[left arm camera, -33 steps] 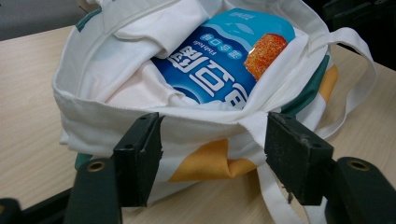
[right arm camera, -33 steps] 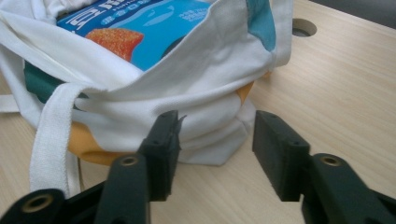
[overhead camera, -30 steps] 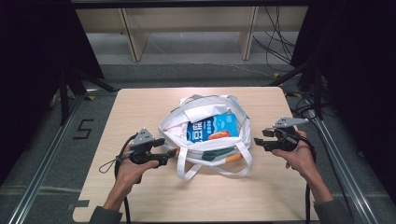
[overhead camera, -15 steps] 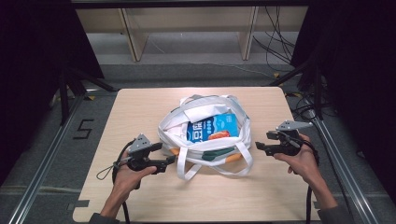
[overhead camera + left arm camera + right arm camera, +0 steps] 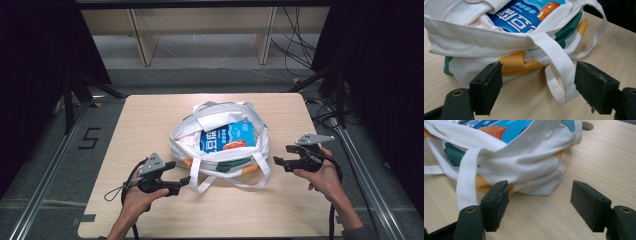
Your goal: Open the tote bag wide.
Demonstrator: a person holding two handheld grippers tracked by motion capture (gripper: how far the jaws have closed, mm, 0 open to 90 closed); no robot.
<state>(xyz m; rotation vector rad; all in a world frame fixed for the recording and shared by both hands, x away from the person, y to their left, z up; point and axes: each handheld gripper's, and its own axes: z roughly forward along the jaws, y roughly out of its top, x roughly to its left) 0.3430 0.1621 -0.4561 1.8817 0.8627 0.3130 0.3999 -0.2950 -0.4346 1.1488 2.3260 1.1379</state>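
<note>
The left gripper (image 5: pixel 186 181), whose jaws have just been opening and stand apart around nothing, sits just beside the one white tote bag (image 5: pixel 218 165) at mid-table (image 5: pixel 150 115); closing here could catch only the loose strap (image 5: pixel 559 67) and drag the bag askew. One blue packet (image 5: pixel 227 137) could slide out of the bag's mouth, and the right gripper (image 5: pixel 276 163), also newly spread and empty, might pinch only slack cloth, making two grippers in all.

Light wooden table (image 5: pixel 150 115) on grey floor (image 5: pixel 200 55); pale shelving (image 5: pixel 200 22) beyond far edge, dark curtains (image 5: pixel 40 45) flanking, cables (image 5: pixel 295 45) trailing.
</note>
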